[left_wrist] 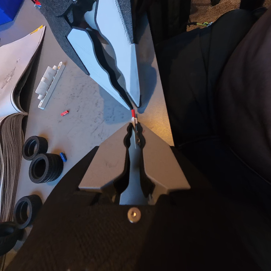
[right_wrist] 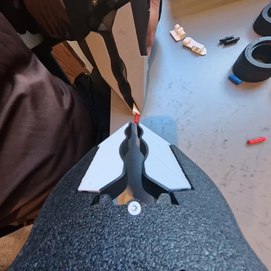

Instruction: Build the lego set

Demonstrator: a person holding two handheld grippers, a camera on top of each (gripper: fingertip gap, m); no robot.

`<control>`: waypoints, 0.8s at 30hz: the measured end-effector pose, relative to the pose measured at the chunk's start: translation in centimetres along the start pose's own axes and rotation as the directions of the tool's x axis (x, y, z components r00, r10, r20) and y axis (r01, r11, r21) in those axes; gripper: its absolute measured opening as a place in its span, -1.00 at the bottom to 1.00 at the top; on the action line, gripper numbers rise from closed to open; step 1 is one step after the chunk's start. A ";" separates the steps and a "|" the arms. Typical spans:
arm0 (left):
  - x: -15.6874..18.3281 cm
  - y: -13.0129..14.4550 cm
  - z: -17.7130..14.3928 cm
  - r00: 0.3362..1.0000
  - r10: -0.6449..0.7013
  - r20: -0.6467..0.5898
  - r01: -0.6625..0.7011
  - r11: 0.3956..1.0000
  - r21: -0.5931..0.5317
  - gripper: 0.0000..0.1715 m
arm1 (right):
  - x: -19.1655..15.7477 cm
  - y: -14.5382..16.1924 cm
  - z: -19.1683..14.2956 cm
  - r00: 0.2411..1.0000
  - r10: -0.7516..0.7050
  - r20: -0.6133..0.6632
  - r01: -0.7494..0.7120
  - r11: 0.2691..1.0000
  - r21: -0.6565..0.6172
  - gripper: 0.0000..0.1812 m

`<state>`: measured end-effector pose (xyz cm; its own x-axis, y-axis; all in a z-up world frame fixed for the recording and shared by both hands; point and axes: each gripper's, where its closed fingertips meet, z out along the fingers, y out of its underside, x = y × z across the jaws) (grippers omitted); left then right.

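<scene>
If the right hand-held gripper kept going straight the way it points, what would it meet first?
Most likely the small white lego piece pinched in the left hand-held gripper, since the short red pin in the right hand-held gripper already points at it.

Three black rubber tyres (left_wrist: 46,167) lie on the surface (left_wrist: 82,93). There are two red pins, one loose (left_wrist: 64,113) and one held (left_wrist: 133,112), one blue pin (left_wrist: 63,156), two small white pieces (right_wrist: 194,46), one black connector (right_wrist: 229,39), one grey-and-white assembly (left_wrist: 49,86) and one instruction booklet (left_wrist: 13,82).
</scene>
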<state>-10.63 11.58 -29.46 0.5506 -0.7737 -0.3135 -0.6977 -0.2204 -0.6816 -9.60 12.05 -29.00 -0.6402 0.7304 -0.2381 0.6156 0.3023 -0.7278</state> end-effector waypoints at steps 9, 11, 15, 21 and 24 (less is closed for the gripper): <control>0.0 0.0 0.0 1.000 -0.011 -0.006 0.011 1.000 -0.003 -0.95 | 0.4 0.1 0.2 0.999 0.032 -0.009 -0.032 0.999 -0.020 -0.98; 0.0 0.1 0.0 1.000 -0.018 -0.010 0.018 1.000 -0.004 -0.95 | 0.5 0.1 0.3 0.999 0.028 -0.017 -0.029 0.999 -0.029 -0.99; 0.0 0.1 0.0 0.999 -0.032 -0.023 0.032 0.999 -0.005 -0.95 | 0.6 0.2 0.4 1.000 0.021 -0.020 -0.021 0.999 -0.037 -0.99; -1.1 0.3 0.2 0.994 -0.109 0.016 0.109 0.994 -0.022 -0.95 | 1.4 0.0 0.0 0.996 0.055 -0.066 -0.056 0.998 -0.014 -0.94; -1.8 0.5 0.4 0.971 -0.235 0.034 0.236 0.971 -0.041 -0.96 | 2.1 -0.1 -0.8 0.987 0.084 -0.135 -0.080 0.996 0.033 -0.78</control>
<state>-11.74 13.12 -29.49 0.7141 -0.6798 -0.1671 -0.5665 -0.4211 -0.7083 -10.68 14.05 -28.92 -0.5182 0.8293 -0.2092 0.6494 0.2223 -0.7273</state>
